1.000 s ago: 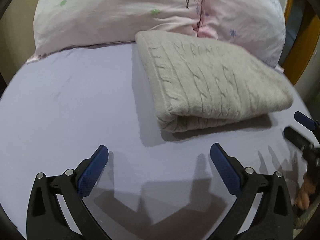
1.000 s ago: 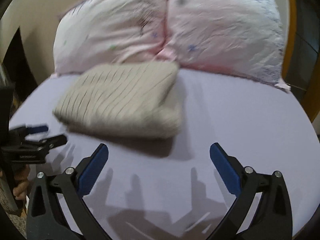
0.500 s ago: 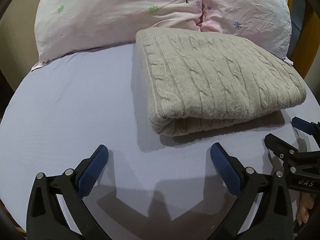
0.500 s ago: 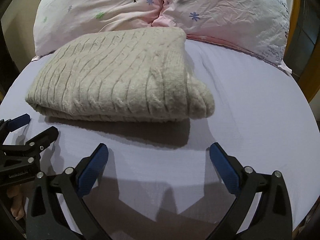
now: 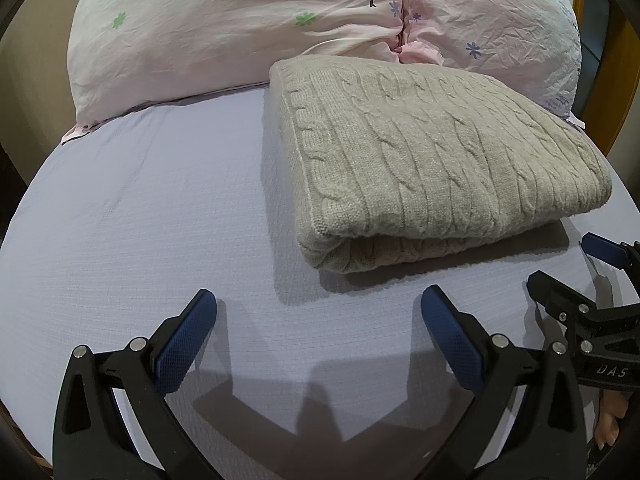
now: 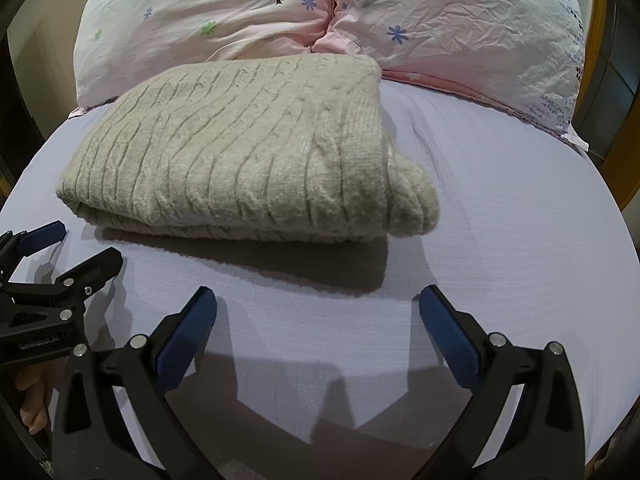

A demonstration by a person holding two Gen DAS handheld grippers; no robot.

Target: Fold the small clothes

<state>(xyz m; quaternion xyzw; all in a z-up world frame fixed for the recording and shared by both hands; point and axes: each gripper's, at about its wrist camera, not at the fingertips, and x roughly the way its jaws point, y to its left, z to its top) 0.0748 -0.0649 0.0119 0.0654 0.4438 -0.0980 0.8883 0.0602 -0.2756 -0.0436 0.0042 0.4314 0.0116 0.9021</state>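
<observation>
Our left gripper hung with its jaws spread wide and nothing between them, low over the near part of the bed sheet; our right gripper was spread just as wide and just as empty, close beside it on the right. Ahead of both lay the folded sweater, a grey cable-knit bundle resting flat on the sheet, its far edge up against the pillows. From the left gripper the sweater sat forward and to the right, its near left corner the closest part; from the right gripper it sat forward and to the left, with the rounded fold at its right end nearly straight ahead. Its long side ran left to right across our reach, so the two grippers faced the long near edge, neither touching it. We judged the two about equally near, the left one to the left corner and the right one to the right end.
</observation>
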